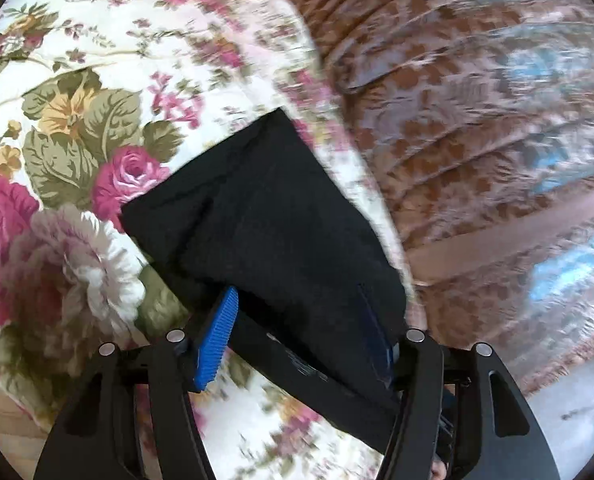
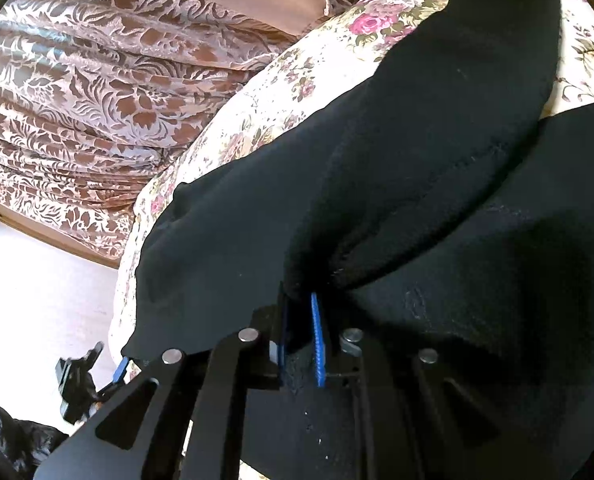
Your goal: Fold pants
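Note:
The black pants (image 1: 265, 216) lie on a floral bedspread (image 1: 77, 120). In the left wrist view one leg end stretches away from my left gripper (image 1: 301, 320), whose blue pads stand wide apart with the cloth draped over and between them; the right pad is half hidden under the fabric. In the right wrist view the pants (image 2: 397, 152) fill most of the frame, bunched and lifted. My right gripper (image 2: 303, 320) has its blue pads close together, pinching a fold of the black cloth. The left gripper (image 2: 119, 368) also shows at the lower left of that view.
The bedspread (image 2: 257, 92) ends at a bed edge. Beyond it hangs a brown and cream patterned curtain (image 1: 477, 120), which also shows in the right wrist view (image 2: 97, 80). A pale floor (image 2: 37, 300) lies below, with a dark crumpled item (image 2: 13, 436) at the lower left.

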The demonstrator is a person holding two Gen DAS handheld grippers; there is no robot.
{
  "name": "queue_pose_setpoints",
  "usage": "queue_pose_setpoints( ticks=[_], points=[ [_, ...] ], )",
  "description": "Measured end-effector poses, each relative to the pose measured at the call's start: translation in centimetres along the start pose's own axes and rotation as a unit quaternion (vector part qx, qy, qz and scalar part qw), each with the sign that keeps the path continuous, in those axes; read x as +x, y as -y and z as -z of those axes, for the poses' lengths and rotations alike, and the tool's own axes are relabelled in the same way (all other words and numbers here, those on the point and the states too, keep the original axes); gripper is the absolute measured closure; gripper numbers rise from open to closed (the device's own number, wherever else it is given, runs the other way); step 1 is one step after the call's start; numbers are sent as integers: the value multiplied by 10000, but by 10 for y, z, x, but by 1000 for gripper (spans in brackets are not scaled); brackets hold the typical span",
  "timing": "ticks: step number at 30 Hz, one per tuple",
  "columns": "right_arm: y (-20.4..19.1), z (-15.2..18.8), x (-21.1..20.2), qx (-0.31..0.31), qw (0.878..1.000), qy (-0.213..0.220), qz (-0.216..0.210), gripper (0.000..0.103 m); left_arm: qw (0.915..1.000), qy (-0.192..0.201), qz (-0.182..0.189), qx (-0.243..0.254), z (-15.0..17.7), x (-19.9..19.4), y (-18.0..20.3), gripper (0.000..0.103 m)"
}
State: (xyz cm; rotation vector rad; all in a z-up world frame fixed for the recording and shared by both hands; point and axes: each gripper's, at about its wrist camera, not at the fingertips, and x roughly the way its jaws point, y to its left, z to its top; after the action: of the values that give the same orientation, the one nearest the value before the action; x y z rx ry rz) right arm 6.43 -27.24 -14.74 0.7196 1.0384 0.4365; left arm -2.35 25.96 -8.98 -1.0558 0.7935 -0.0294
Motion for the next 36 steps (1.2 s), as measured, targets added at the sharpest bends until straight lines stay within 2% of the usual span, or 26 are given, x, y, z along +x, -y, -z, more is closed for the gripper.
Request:
queue_pose_setpoints(
  ticks=[2, 3, 4, 8, 12, 14, 17, 20, 24, 30, 33, 36],
  points=[
    [1, -1, 1, 15, 10000, -8, -20, 94, 9998, -75, -184, 4, -3, 9, -1, 86],
    [-1, -1, 1, -22, 10000, -9, -3, 94, 9991, -33, -403, 140, -5, 11, 2, 91],
    [-2, -2, 1, -55, 10000, -9, 28, 95, 9987, 8, -457, 235, -7, 12, 4, 96],
    [-17, -7, -10, -350, 9992, 133, 171, 97, 9951, 237, -376, 882, -21, 7, 37, 98],
    [-41, -2, -45, -722, 9963, 452, 83, 97, 9877, 407, -94, 1505, -32, -6, 69, 98],
    [-50, 10, -62, -922, 9945, 489, 46, 97, 9848, 387, -155, 1687, -34, -8, 71, 98],
    [-54, 35, -66, -1111, 9931, 328, 166, 97, 9858, 153, -382, 1628, -35, 0, 49, 98],
    [-43, 57, -50, -1052, 9936, 86, 413, 97, 9867, -108, -676, 1476, -27, 12, 22, 98],
    [-28, 68, -36, -809, 9953, -31, 526, 98, 9891, -82, -636, 1322, -15, 5, 4, 98],
    [-51, 69, -51, -1092, 9928, 125, 475, 98, 9896, -11, -567, 1322, -12, -4, 1, 98],
    [-55, 81, -51, -1300, 9901, -2, 533, 98, 9905, -8, -613, 1230, -13, -5, -4, 98],
    [-39, 87, -33, -1114, 9915, -212, 645, 98, 9904, -132, -722, 1174, -11, 1, -12, 98]
  ],
)
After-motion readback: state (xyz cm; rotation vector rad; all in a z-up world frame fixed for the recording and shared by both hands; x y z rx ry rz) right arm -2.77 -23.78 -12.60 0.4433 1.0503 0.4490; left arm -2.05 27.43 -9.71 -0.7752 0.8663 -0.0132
